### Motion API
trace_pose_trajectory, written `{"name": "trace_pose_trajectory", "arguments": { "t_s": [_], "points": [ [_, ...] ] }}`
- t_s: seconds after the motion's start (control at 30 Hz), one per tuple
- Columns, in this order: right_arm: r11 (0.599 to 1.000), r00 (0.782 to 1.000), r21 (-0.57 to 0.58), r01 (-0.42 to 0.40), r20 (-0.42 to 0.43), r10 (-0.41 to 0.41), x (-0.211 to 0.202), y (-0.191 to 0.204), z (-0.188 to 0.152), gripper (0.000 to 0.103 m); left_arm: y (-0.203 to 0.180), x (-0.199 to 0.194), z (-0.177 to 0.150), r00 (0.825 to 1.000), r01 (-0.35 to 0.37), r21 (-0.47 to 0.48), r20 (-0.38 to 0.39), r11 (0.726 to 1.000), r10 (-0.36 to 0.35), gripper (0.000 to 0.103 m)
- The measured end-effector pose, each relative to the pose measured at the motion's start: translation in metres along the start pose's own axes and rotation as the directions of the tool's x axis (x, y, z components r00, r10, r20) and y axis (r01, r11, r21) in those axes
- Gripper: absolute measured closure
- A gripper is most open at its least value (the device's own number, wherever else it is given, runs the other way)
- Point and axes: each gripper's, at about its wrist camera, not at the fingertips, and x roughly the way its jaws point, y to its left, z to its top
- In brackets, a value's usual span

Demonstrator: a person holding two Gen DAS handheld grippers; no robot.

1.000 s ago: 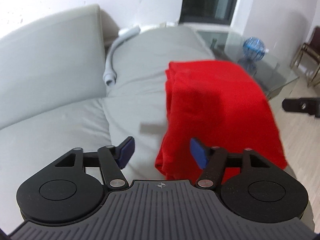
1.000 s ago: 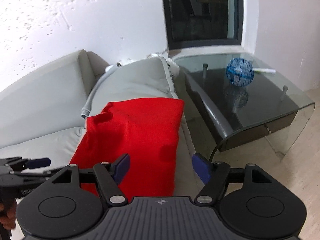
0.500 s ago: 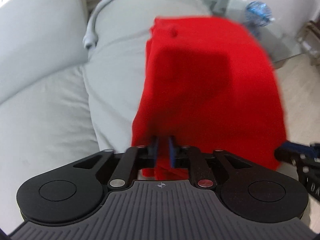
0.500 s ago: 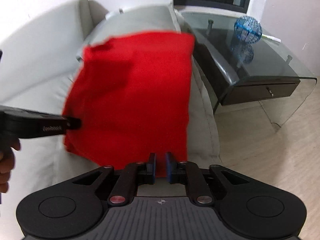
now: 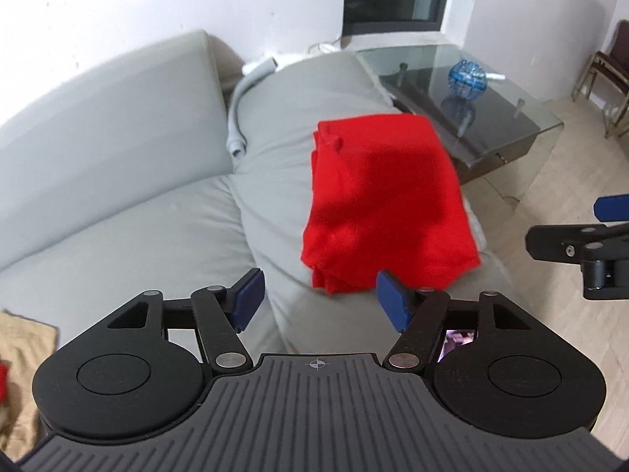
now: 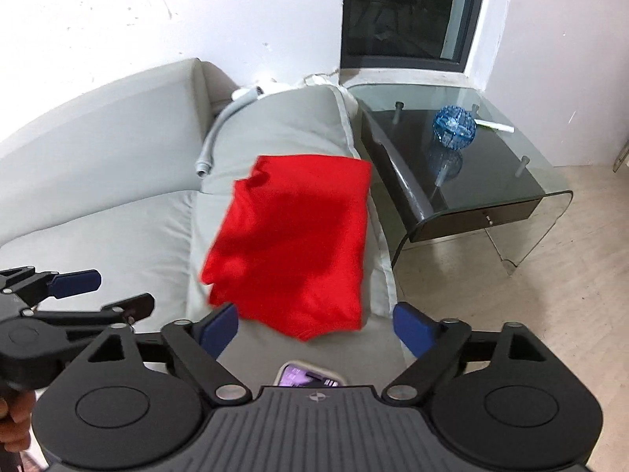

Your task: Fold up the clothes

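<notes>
Nearest, the left gripper point(image 5: 318, 301) and right gripper point(image 6: 314, 328) have just been opening; both now gape wide, empty. Beyond them, a folded red garment point(image 6: 293, 244) lies on the grey sofa's armrest point(image 6: 275, 126).

One red garment point(image 5: 385, 200), one sofa point(image 5: 118, 181), one hose point(image 5: 238, 118). One glass table point(image 6: 491, 181), one blue ball point(image 6: 454, 126). Two grippers: left point(image 5: 318, 303), right point(image 6: 314, 328).
</notes>
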Motion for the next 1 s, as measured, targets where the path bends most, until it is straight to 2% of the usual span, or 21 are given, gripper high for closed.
{"name": "trace_pose_trajectory", "arguments": {
  "t_s": [0.17,0.33,0.53,1.0],
  "points": [
    [0.999,0.999,-0.038,0.04,-0.017,-0.04,-0.033,0.012,-0.009,0.009,-0.001,-0.038,-0.015,1.0,0.013,-0.04,-0.019,0.999,-0.014,0.027],
    [0.994,0.998,-0.087,0.058,-0.025,-0.061,-0.052,0.023,-0.023,0.008,-0.001,-0.058,-0.025,0.999,0.027,-0.065,-0.023,0.998,-0.029,0.027],
    [0.992,0.997,-0.114,0.059,-0.035,-0.064,-0.057,0.031,-0.033,0.008,-0.002,-0.065,-0.031,0.999,0.039,-0.077,-0.021,0.996,-0.041,0.027],
    [0.996,0.998,-0.084,0.041,-0.043,-0.045,-0.053,0.027,-0.037,0.008,-0.007,-0.063,-0.03,1.0,0.021,-0.054,-0.011,0.998,-0.021,0.028]
  ]
}}
